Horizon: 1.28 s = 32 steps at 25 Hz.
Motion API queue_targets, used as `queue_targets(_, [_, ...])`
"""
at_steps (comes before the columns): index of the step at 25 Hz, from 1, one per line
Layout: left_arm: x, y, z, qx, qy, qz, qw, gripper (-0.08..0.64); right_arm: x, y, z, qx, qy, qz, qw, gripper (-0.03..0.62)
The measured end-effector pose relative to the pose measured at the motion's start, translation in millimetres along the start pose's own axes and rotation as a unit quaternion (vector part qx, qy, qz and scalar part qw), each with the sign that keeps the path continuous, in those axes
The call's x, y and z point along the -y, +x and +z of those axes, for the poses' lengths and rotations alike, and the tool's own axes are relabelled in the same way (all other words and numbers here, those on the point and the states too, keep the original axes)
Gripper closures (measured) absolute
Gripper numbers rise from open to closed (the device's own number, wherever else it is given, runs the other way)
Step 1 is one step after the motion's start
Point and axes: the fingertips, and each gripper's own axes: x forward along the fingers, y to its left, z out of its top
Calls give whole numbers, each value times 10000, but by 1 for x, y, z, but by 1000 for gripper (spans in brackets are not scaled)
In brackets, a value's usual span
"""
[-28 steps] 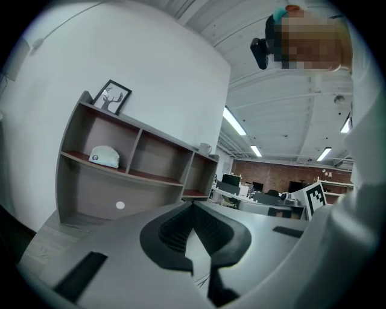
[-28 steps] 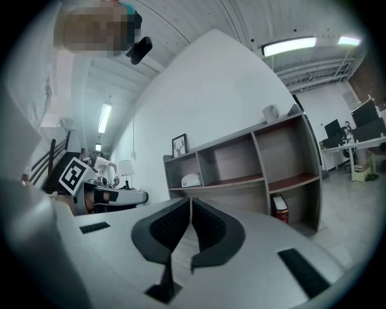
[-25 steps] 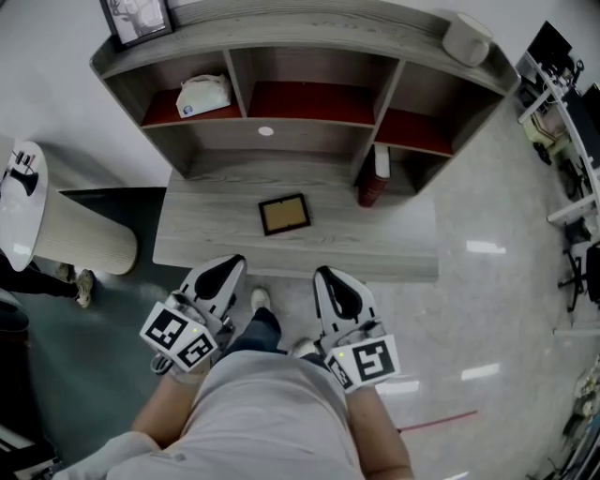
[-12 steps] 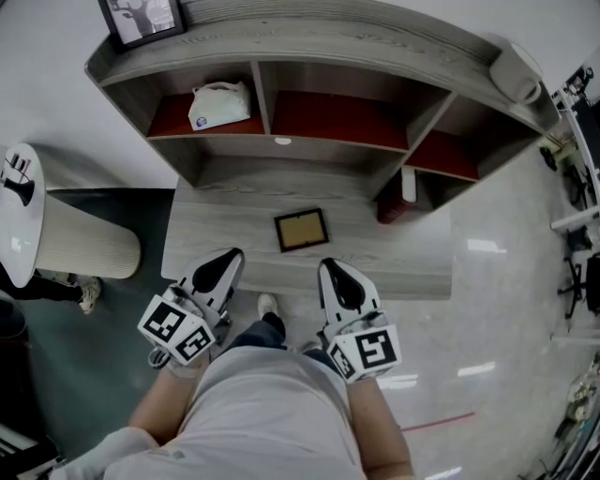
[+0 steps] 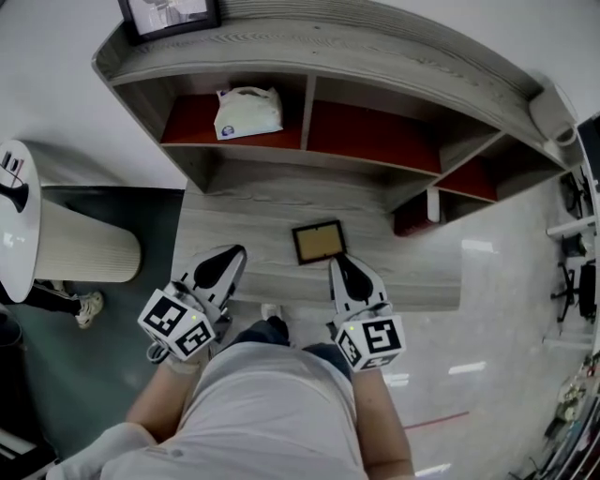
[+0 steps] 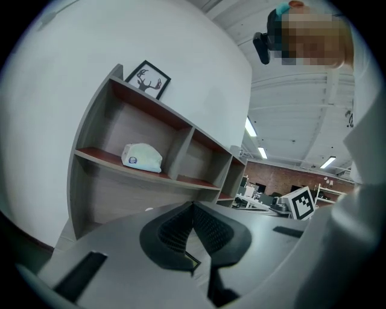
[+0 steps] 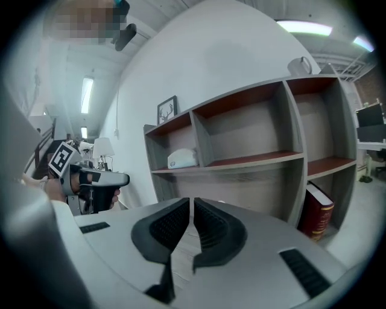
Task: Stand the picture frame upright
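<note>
The picture frame (image 5: pixel 318 242), dark-edged with a tan face, lies flat on the grey desk (image 5: pixel 234 211) in front of the shelf unit. My right gripper (image 5: pixel 338 262) is over the desk's front edge, its tip just short of the frame's near right corner. Its jaws (image 7: pixel 192 203) are shut with nothing between them. To the left, my left gripper (image 5: pixel 233 254) is over the same edge, well apart from the frame. The left gripper (image 6: pixel 193 206) is also shut and empty.
The grey shelf unit (image 5: pixel 309 89) holds a white pouch (image 5: pixel 247 112) in its left compartment. A red book (image 5: pixel 413 219) stands at lower right. A framed deer picture (image 5: pixel 169 13) stands on top. A white round table (image 5: pixel 21 202) is at the left.
The person has moved closer to the desk. Both grippers went forward from above the floor to the desk's front edge, and the right one now nearly reaches the frame.
</note>
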Motion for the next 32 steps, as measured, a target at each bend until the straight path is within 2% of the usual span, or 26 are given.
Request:
queue_targets(7, [-39,-5,3,-14,-128,-117,9998,545,2,28,-21,-396,-102,-323,9986,569])
queue_targets(15, [-57,-9,-6,-131,-231,-149,9995,545,0,47,-64,-989,238,-452,9938,568])
queue_targets(22, [-75,-21,-13,-185,-306,78,9993,545,-2,79,-114,-1583,245,-343,9865,568])
queue_targets(26, [-86,-30,-17,-203,-361,270,9988,545,-1,100,-143,-1974,106,-308,9798,568])
queue_targets(32, [-99,-40,-26,-291,-419,563,9971,545,3,126,-181,-2399,155,-151,9706,568])
